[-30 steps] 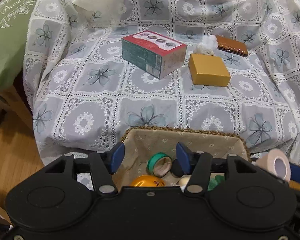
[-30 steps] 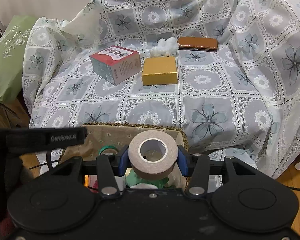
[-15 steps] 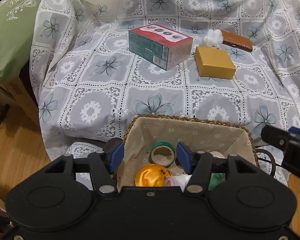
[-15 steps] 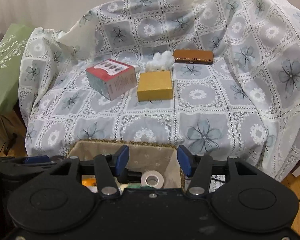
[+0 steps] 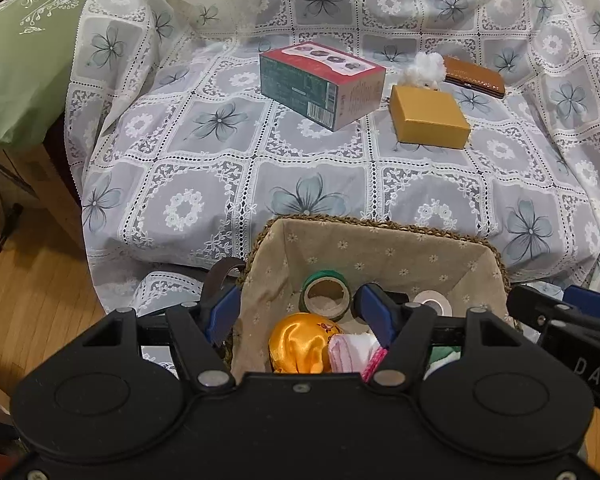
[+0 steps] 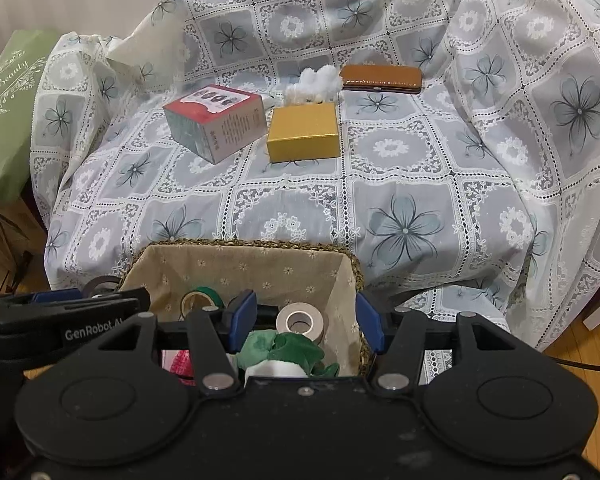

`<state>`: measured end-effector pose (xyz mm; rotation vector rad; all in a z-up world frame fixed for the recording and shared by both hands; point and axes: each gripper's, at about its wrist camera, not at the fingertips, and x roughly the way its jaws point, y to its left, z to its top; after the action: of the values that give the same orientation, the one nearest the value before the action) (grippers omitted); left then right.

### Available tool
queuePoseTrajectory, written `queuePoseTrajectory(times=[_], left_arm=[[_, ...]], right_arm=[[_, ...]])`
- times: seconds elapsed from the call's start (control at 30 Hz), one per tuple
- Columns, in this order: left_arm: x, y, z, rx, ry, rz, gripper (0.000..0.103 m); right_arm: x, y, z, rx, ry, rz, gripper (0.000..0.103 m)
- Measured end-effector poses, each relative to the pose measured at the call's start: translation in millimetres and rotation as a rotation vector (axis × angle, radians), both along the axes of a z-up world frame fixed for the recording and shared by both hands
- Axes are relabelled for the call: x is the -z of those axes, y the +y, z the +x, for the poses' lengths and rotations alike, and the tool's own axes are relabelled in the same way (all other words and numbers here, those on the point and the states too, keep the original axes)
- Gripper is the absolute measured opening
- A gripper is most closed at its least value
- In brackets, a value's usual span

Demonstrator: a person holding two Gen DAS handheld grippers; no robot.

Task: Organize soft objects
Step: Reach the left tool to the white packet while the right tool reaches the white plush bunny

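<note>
A woven basket point(image 5: 380, 226) with a beige flowered lining stands on the floor in front of the covered sofa. In it lie a green tape roll point(image 5: 326, 294), an orange satin ball point(image 5: 298, 344), a pink-and-white cloth point(image 5: 352, 354), a beige tape roll point(image 6: 300, 322) and a green cloth point(image 6: 288, 352). My left gripper point(image 5: 296, 312) hovers over the basket's left side, its jaws opening with nothing pressed between them. My right gripper point(image 6: 305, 318) hovers over the basket point(image 6: 244, 243), jaws opening, the beige roll lying loose below. A white fluffy toy point(image 6: 316, 82) rests on the sofa.
On the flowered lace cover point(image 5: 308, 160) lie a red-and-green box point(image 5: 320, 84), a yellow box point(image 5: 430, 120) and a brown leather case point(image 5: 474, 76). A green cushion point(image 5: 24, 40) leans at the left. Wooden floor point(image 5: 32, 292) surrounds the basket.
The right gripper has let go of the beige tape roll, which now lies in the basket. Both grippers' jaws have widened. Both views have pulled back slightly.
</note>
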<state>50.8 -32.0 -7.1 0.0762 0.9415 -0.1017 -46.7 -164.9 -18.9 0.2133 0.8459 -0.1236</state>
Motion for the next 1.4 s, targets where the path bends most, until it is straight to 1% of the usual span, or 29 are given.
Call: queuePoseTrajectory(times=[0.5,0.6,0.67,0.7,0.83,0.97,1.03,1.1,1.17,1.4], left_arm=[[5.0,0.4,-0.6,-0.008,0.02,0.002,0.064],[6.3,1.1,-0.8,-0.01,0.026,0.002,0.065],[7.2,1.2,-0.7,-0.012,0.03,0.001,0.07],[8.0,1.2,-0.4,-0.012,0.032,0.001,0.074],[12.7,0.3,1.8,-0.014,0.046,0.008,0.075],[19.3,-1.3,8.5,-0.007,0.084,0.013,0.076],[22.2,-1.6,12.5,-0.005,0.104,0.014,0.08],[24.1,-1.7,15.8,-0.004,0.12,0.013,0.081],[24.7,-1.6,20.2,0.001,0.135,0.011,0.081],[18.0,-6.0,40.6,0.039,0.149,0.026,0.083]], right_arm=[[5.2,-0.4,1.7,-0.001,0.026,0.007,0.058],[7.2,0.6,2.9,-0.004,0.032,0.005,0.061],[8.6,1.1,4.7,-0.007,0.037,0.006,0.065],[10.1,1.4,6.2,-0.008,0.043,0.007,0.066],[17.2,1.9,12.4,-0.008,0.075,0.014,0.069],[24.2,0.0,21.4,-0.003,0.11,0.028,0.072],[27.6,-2.1,26.1,0.003,0.129,0.033,0.075],[30.4,-4.6,31.0,0.007,0.147,0.039,0.076],[32.8,-7.9,36.3,0.014,0.164,0.043,0.08],[35.2,-19.9,62.1,0.023,0.213,0.062,0.084]])
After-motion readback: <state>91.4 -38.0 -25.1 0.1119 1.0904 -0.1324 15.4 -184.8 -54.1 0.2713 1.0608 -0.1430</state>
